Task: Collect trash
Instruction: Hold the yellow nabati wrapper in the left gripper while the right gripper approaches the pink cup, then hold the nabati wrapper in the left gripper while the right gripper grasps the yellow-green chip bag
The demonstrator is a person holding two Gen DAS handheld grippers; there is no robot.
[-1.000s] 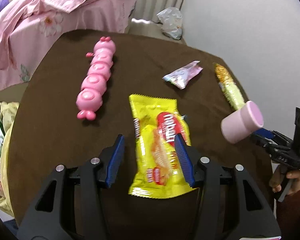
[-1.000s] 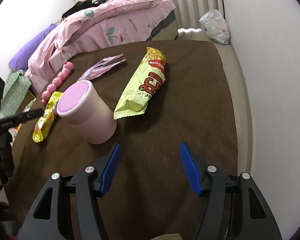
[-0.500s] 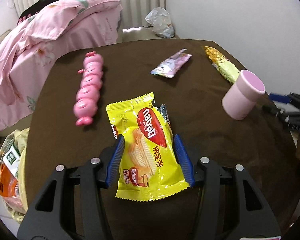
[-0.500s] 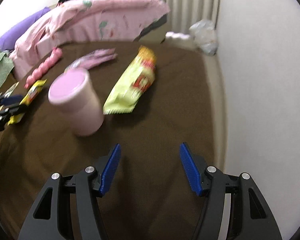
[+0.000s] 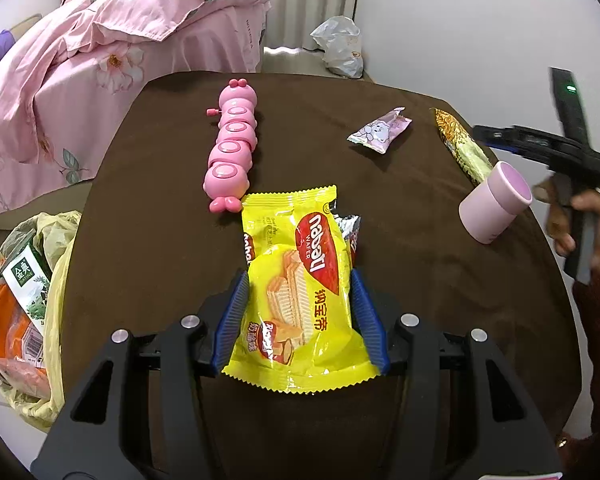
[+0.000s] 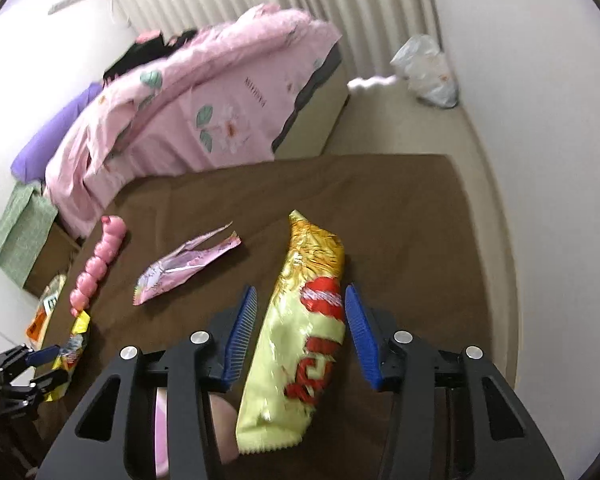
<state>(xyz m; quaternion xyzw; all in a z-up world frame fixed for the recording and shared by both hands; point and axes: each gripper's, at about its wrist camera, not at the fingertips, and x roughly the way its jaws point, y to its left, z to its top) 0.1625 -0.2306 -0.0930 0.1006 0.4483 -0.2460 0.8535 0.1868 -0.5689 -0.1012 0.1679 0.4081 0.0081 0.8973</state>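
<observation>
A yellow wafer wrapper (image 5: pixel 300 280) lies on the brown table (image 5: pixel 160 240). My left gripper (image 5: pixel 300 316) is open and straddles it, a blue pad close by each long edge. A long yellow-green snack bag (image 6: pixel 304 320) lies between the fingers of my right gripper (image 6: pixel 300 332). Those jaws are closing, and a gap still shows on both sides of the bag. A small pink wrapper (image 5: pixel 380 132) rests farther back on the table. In the left wrist view the right gripper (image 5: pixel 540 148) hovers past the pink cup (image 5: pixel 496 204).
A pink caterpillar toy (image 5: pixel 232 148) lies left of the wrappers. A yellow trash bag (image 5: pixel 28 280) with cartons sits off the table's left edge. A bed with a pink quilt (image 5: pixel 100 60) stands behind, and a white plastic bag (image 5: pixel 340 48) lies on the floor.
My left gripper slid forward until the yellow wrapper lay between its fingers. My right gripper swung away from the pink cup to over the yellow-green bag, and its jaws narrowed.
</observation>
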